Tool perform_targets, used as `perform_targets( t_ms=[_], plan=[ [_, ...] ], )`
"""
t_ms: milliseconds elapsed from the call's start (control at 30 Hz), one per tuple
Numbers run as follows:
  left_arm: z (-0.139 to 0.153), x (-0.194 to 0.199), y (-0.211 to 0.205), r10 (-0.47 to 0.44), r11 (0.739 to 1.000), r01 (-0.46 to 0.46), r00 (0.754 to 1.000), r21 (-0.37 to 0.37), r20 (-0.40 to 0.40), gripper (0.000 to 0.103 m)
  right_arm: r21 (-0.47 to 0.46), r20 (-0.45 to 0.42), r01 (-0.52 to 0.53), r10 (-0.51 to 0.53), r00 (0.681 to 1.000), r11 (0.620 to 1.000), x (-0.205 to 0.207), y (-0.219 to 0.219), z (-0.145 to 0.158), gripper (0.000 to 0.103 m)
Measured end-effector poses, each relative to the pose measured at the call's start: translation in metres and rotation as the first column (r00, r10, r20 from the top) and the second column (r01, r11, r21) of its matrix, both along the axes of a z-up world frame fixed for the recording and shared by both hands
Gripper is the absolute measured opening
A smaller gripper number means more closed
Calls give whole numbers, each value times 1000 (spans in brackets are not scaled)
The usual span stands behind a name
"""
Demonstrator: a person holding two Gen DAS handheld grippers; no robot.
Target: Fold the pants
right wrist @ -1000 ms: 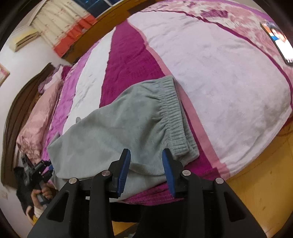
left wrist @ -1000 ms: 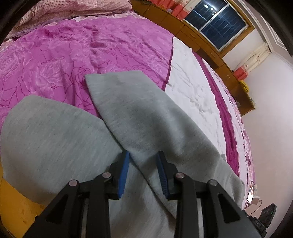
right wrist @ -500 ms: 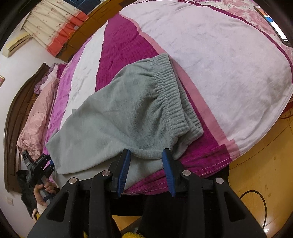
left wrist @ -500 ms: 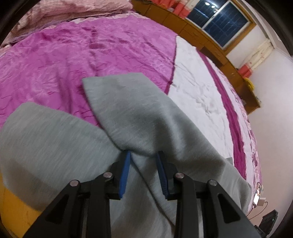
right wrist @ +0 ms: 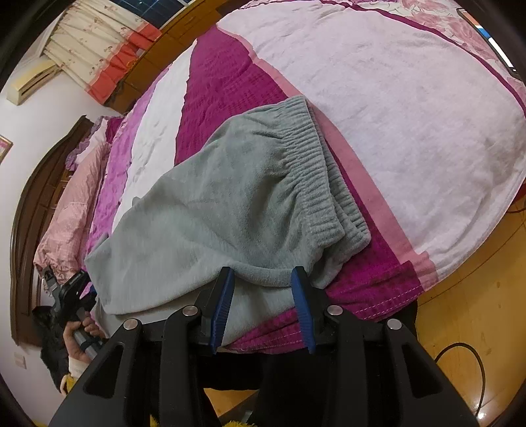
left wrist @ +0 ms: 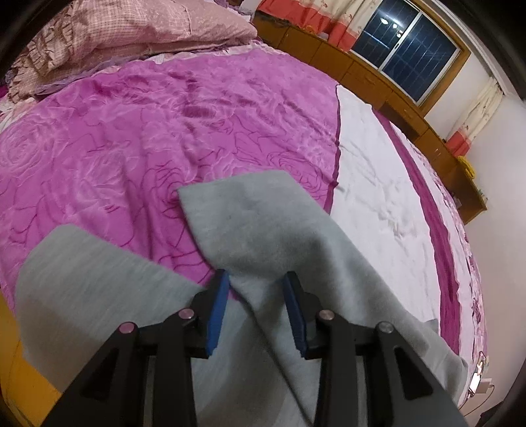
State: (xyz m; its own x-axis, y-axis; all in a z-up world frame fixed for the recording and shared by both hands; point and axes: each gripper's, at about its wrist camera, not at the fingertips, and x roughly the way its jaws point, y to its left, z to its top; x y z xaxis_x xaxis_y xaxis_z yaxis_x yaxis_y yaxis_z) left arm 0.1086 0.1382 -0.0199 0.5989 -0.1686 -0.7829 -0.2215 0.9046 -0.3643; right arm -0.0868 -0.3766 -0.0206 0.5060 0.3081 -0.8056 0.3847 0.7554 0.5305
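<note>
Pants: one pair of grey fleece pants [right wrist: 230, 197] on the bed with the magenta rose-pattern blanket [left wrist: 131, 131] — two legs splayed, ribbed waistband [right wrist: 315, 170] at the near bed edge.
Left gripper [left wrist: 256, 295]: fingers wide apart, leg fabric between them, not pinched.
Right gripper [right wrist: 263, 292]: fingers wide — hip fold between them.
Pillows: one pink checked pillow [left wrist: 131, 29].
</note>
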Motion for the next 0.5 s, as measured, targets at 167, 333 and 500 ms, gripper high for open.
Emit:
perform_targets(
  t_ms=[167, 333, 500],
  plan=[
    [6, -5, 5, -12, 1000, 13, 1000, -28, 20, 4, 3, 5, 3, -3, 1000, 1000, -1, -2, -1, 29],
    [31, -25, 16, 9, 1000, -7, 996, -23, 87, 3, 9, 17, 9, -10, 1000, 1000, -3, -3, -1, 29],
    [51, -44, 23, 19, 1000, -16, 992, -19, 127, 3, 14, 39, 19, -19, 999, 1000, -11, -5, 5, 29]
  ],
)
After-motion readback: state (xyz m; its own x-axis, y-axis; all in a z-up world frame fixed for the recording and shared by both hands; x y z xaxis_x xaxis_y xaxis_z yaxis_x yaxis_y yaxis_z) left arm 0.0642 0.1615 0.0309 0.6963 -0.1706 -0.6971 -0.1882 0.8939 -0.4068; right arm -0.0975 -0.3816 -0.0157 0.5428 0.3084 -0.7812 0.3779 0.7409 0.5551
